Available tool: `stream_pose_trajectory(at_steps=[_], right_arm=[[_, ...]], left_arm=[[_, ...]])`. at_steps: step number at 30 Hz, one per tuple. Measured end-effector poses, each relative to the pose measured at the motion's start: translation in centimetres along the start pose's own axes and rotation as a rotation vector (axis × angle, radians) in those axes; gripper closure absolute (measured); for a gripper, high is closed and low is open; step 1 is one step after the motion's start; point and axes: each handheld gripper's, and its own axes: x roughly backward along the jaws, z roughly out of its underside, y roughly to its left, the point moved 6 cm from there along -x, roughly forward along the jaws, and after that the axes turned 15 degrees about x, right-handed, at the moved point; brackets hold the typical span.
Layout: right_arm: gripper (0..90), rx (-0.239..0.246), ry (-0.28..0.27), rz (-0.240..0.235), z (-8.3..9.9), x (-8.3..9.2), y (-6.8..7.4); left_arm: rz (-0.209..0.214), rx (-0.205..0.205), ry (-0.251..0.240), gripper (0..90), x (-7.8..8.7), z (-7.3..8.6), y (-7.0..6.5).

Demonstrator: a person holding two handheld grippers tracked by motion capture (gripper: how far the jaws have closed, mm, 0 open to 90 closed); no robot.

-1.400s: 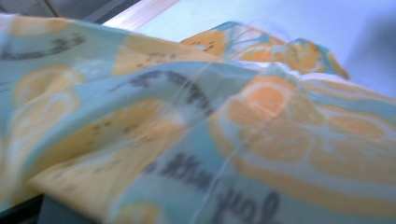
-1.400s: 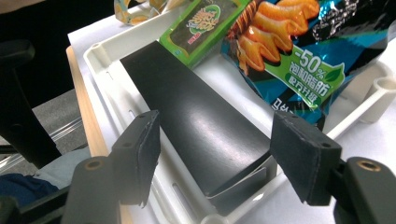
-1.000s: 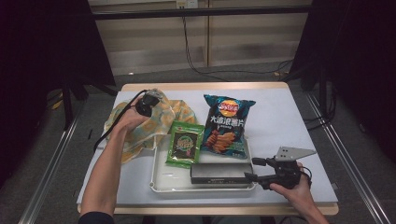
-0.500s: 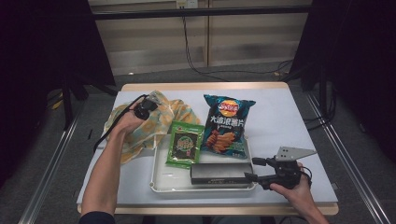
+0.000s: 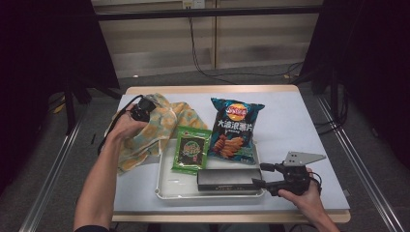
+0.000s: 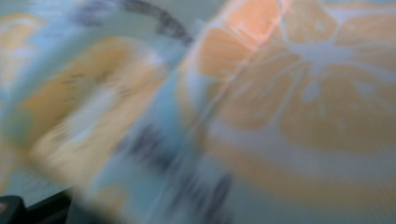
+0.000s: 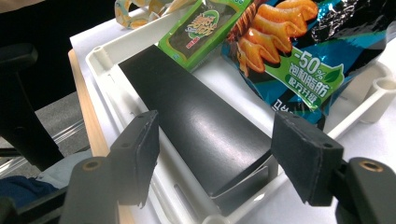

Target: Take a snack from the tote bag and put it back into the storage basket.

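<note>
Dark curtains frame the room; a wood-edged counter (image 5: pixel 290 116) with a pale top stands in the middle.

- Cloth (image 5: pixel 162 128): orange-slice print on pale blue, crumpled at the far left of the counter, its right edge just beside the tray. In the left gripper view the print sits close up and blurred.
- Left claw (image 5: pixel 140 111): held in the left hand at the far left part of the cloth, pointing down into it. Its jaws have just been closing; whether they pinch the fabric I cannot tell (the hand and folds hide the tips).
- Tray (image 5: pixel 167 186): white, near centre of the counter.
- Box (image 5: pixel 227 180): black, long, lying along the tray's near edge.
- Seaweed pack (image 5: pixel 192 149): green, its near end inside the tray, its far end on the rim towards the cloth.
- Chip bag (image 5: pixel 234 128): teal, right of the seaweed pack, its near end over the tray.
- Right claw (image 5: pixel 257 175): at the near right, level, aimed at the box's right end. Jaws released and spread wide, one on each side of that end (clear gaps in the right gripper view), touching nothing.
</note>
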Motion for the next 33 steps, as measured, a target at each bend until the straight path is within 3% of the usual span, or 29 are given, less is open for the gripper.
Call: stream_pose_trajectory(at_steps=[1,2,5,8,15,19,28,33], right_arm=[[32.7,0.001,-0.001,0.0,0.0,0.0,0.0],[32.7,0.003,-0.001,-0.001,-0.1,-0.1,0.1],[32.7,0.007,0.0,-0.002,-0.1,0.0,0.2],[32.7,0.007,-0.003,0.0,-0.1,0.0,0.1],[32.7,0.004,-0.006,0.001,-0.2,0.0,0.3],[32.7,0.004,0.0,0.0,-0.1,-0.1,0.2],[32.7,0.005,0.002,-0.003,-0.3,-0.4,0.4],[32.7,0.008,0.002,-0.004,-0.3,-0.3,0.4]], left_arm=[[-0.006,-0.005,-0.002,36.6,0.6,0.1,0.2],[-0.002,0.047,-0.039,36.5,0.6,0.0,-0.1],[-0.023,0.029,-0.027,36.5,1.7,0.4,-0.1],[-0.028,0.062,-0.06,36.4,2.6,0.7,-0.3],[-0.044,0.058,-0.06,36.6,5.0,2.4,0.8],[-0.051,0.093,-0.09,36.6,6.4,3.1,1.1],[-0.072,0.103,-0.08,37.3,8.6,5.2,1.5],[-0.079,0.145,-0.057,37.3,8.6,7.5,2.1]])
